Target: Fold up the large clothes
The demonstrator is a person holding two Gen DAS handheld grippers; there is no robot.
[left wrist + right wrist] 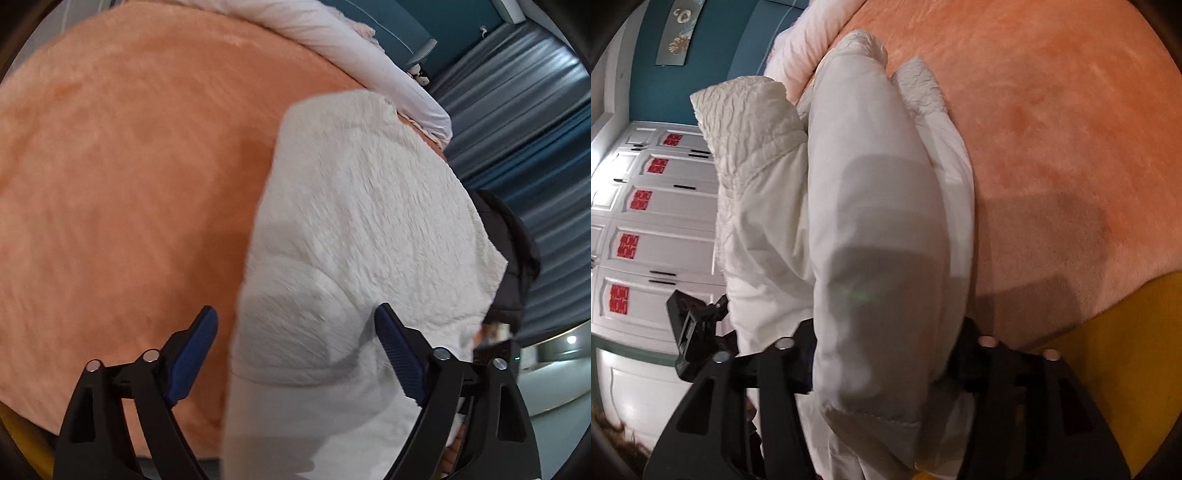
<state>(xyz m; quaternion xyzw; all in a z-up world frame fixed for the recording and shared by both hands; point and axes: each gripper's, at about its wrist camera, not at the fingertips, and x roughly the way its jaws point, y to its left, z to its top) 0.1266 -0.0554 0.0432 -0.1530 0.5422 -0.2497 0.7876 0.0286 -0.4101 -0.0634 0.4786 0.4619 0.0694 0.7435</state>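
While spread across the orange blanket (122, 177), awaiting the next fold:

Coat: white padded coat (362, 229) lying on the bed, fleecy lining showing at the collar end; bulk toward the bed's edge, beside the pale pillow (332, 33).

Long axis: running away from both tongs, from the near hem up toward the pillow.

Left tongs (295, 354): blue pads standing wide apart, straddling the near edge of the coat; pads not pressing on cloth, nothing held.

Right tongs (882, 354): a thick padded roll of the coat (882, 229) filling the gap between the fingers; fingertips hidden under the cloth, so cannot tell whether clamped or loose.

Nearer hand: right, by judgement, already buried in the roll.

Next move, likely: carrying the near end along the long axis toward the collar.
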